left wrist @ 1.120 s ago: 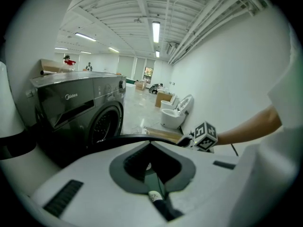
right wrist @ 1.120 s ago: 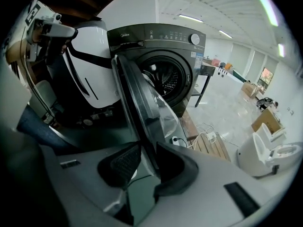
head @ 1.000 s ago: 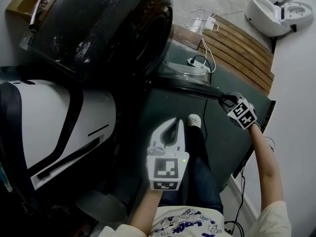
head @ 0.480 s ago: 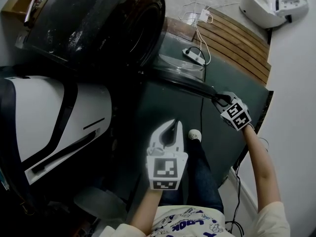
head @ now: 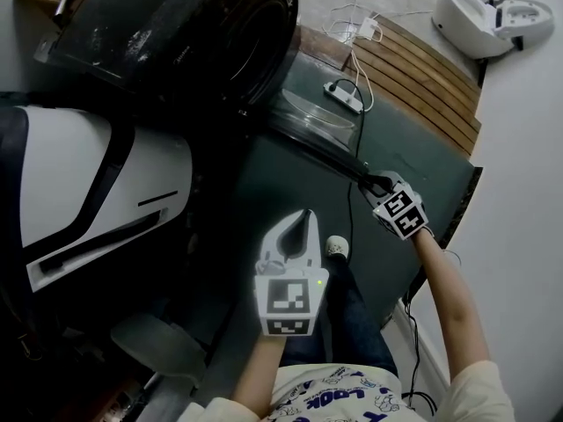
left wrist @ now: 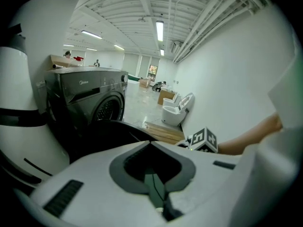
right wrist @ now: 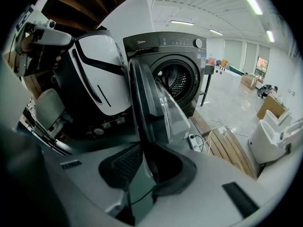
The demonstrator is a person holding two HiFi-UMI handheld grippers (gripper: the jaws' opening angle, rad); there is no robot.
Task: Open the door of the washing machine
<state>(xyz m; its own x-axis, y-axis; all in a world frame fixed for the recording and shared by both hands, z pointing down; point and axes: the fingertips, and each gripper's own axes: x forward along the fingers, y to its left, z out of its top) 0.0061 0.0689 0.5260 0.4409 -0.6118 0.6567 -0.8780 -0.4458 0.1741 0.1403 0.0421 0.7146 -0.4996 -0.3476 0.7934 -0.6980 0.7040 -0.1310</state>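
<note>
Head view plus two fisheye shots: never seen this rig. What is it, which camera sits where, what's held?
There is no robot here. A person holds a gripper, a hand tool with tongs, in each hand. The head view comes from a camera on the person's head, looking steeply down. The other two views come from cameras riding on each gripper, looking along its tongs. The dark washing machine stands on the floor with its door open. The right gripper has the door's rim between its tongs, which are closing on it. The left gripper hangs over the green floor mat, tongs together and empty. The marker cube on each gripper is part of the tool.
</note>
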